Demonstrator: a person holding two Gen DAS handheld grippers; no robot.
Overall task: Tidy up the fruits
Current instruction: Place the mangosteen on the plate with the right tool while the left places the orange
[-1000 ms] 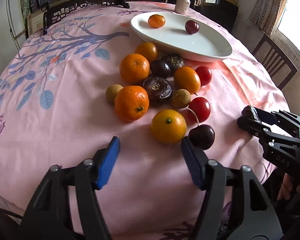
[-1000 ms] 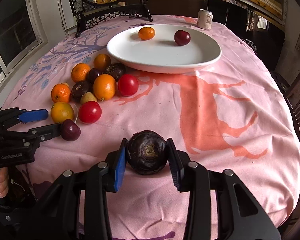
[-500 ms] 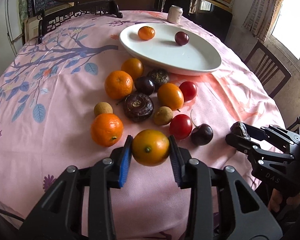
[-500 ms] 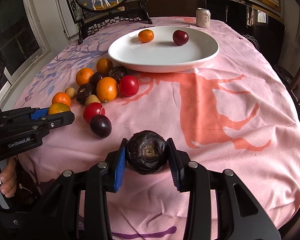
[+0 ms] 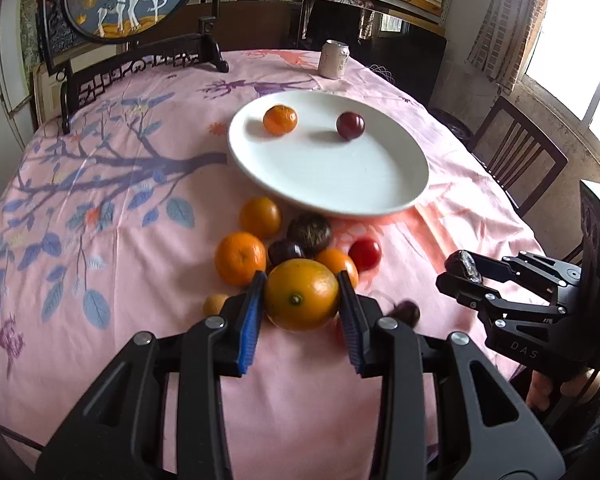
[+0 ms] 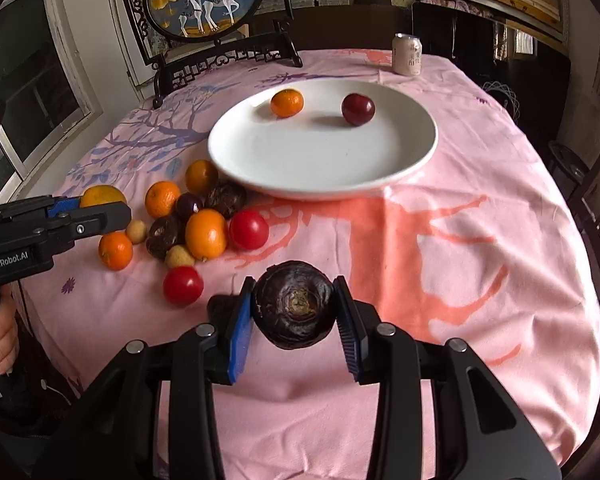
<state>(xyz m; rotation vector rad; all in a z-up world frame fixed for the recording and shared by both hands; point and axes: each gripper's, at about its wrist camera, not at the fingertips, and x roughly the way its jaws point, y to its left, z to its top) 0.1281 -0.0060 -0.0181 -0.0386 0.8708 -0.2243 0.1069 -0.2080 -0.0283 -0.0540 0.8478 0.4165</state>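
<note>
**Both grippers loaded, fruit lifted off the cloth**

Lifted higher than half a second ago, our left gripper now carries its yellow-orange citrus above the fruit pile, where a second ago its jaws stood wide open around nothing. From the left wrist view, the citrus sits squarely between the blue pads, pressed on both sides, its green stem end facing the camera. Behind it on the pink tablecloth we see a mandarin, another orange, a dark wrinkled fruit and a red tomato. The white plate lies beyond the pile with a small mandarin and a dark red plum on it, well apart from each other. A drinks can stands at the far edge. Off to the right, our right gripper shows side-on with something dark at its tips.

From the right wrist view, the right gripper is closed on a dark brown wrinkled fruit, as it was in both earlier frames; the fruit fills the gap between the jaws, its puckered end toward the lens, held above the cloth. A red tomato now lies just left of the jaws, and a blurred dark fruit sits partly hidden behind the left pad. The left gripper enters from the left edge with its citrus showing above the near finger, raised over the pile. The plate is ahead, well apart from both grippers.
</note>
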